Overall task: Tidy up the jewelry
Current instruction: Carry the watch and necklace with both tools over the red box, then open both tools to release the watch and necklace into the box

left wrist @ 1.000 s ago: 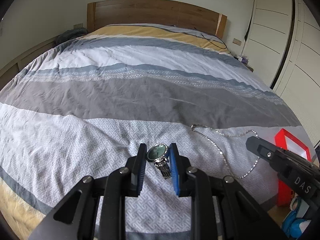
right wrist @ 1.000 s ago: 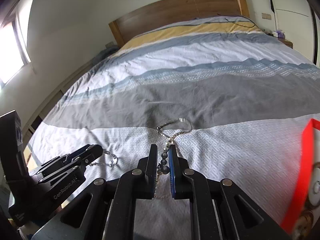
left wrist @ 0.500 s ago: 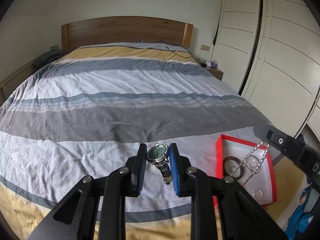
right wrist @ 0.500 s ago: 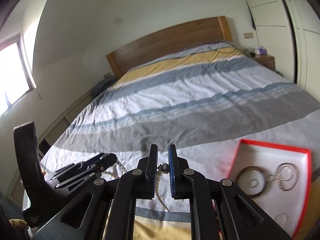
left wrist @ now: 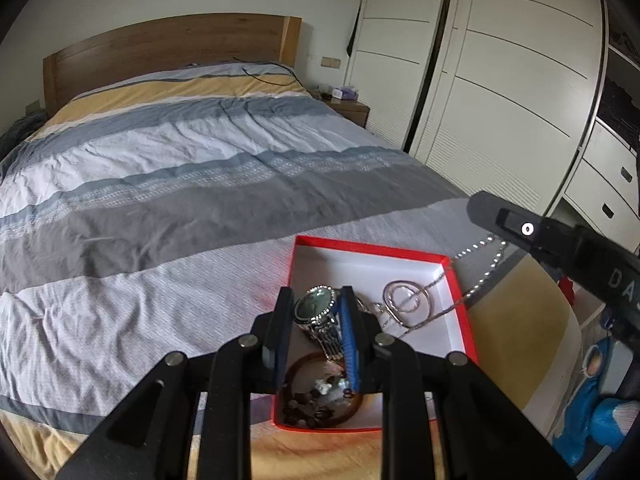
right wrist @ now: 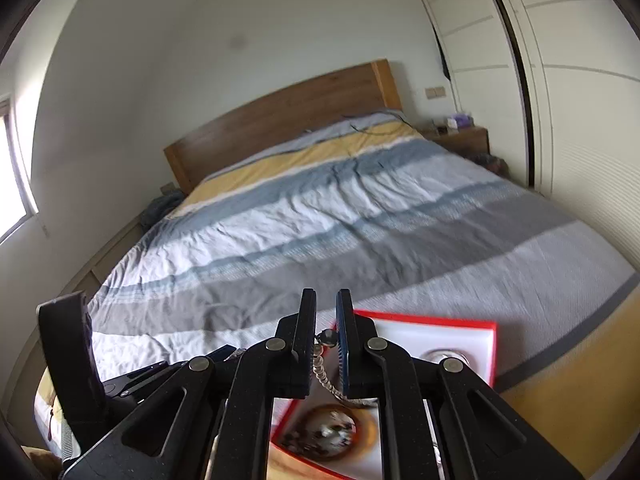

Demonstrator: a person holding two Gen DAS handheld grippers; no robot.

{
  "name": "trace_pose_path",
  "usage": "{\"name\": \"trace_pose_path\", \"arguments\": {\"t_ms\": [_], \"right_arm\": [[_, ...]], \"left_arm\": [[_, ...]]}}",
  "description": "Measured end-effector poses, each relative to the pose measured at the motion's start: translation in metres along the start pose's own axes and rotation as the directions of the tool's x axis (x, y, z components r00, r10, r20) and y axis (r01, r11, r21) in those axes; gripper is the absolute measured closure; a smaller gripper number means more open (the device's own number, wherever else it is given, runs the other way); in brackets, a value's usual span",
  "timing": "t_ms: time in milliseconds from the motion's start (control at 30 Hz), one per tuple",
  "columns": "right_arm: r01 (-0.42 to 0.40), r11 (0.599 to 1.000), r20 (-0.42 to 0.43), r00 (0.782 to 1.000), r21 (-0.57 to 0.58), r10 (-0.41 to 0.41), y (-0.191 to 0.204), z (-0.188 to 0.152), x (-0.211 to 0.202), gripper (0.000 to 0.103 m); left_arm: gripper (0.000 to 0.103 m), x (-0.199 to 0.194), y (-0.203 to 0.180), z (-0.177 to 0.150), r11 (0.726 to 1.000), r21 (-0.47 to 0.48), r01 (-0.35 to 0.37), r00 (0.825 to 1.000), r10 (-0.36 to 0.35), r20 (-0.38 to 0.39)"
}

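Observation:
My left gripper (left wrist: 316, 300) is shut on a silver watch (left wrist: 314, 308) with a green dial and holds it just above the red box (left wrist: 368, 246) with the white inside. In the box lie silver hoops (left wrist: 408, 300), a brown bangle (left wrist: 302, 364) and dark beads (left wrist: 308, 414). My right gripper (right wrist: 326, 308) is shut on a silver necklace (right wrist: 324, 376) by a dark bead, over the same red box (right wrist: 440, 325). From the left wrist view, the right gripper (left wrist: 492, 216) hangs at the box's right, its necklace chain (left wrist: 480, 276) trailing down into the box.
The box sits near the front right corner of a bed with a striped grey, blue and yellow duvet (left wrist: 180, 200). A wooden headboard (left wrist: 160, 52) is at the far end. White wardrobe doors (left wrist: 500, 100) and a nightstand (left wrist: 348, 110) stand to the right.
Both grippers swung right from the middle of the bed to above the red box, carrying the watch and the necklace. The necklace came up off the duvet.

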State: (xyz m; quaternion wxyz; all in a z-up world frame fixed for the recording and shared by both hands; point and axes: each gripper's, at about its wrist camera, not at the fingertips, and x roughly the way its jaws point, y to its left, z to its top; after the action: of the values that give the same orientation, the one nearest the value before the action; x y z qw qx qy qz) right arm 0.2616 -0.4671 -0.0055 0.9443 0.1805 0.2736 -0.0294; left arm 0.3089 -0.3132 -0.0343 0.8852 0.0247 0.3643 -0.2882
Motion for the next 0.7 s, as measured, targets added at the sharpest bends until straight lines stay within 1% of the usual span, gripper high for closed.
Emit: {"name": "trace_pose_path", "arguments": {"t_ms": [167, 333, 500, 700], "right_arm": [[0.039, 0.999, -0.077, 0.996, 0.033, -0.036, -0.034, -0.024, 0.025, 0.093], [0.05, 0.995, -0.174, 0.984, 0.083, -0.034, -0.062, -0.054, 0.052, 0.093], [0.062, 0.994, -0.249, 0.968, 0.094, -0.037, -0.075, -0.077, 0.071, 0.093], [0.086, 0.993, -0.307, 0.95, 0.078, -0.059, -0.079, -0.088, 0.08, 0.091]], "left_arm": [[0.082, 0.033, -0.019, -0.02, 0.999, 0.028, 0.018, 0.997, -0.016, -0.077], [0.082, 0.06, -0.023, -0.042, 0.999, 0.041, 0.02, 0.989, -0.014, -0.15], [0.082, 0.075, -0.024, -0.056, 0.999, 0.044, 0.017, 0.982, -0.009, -0.19], [0.082, 0.083, -0.02, -0.064, 1.0, 0.021, 0.015, 0.974, -0.01, -0.225]]}}
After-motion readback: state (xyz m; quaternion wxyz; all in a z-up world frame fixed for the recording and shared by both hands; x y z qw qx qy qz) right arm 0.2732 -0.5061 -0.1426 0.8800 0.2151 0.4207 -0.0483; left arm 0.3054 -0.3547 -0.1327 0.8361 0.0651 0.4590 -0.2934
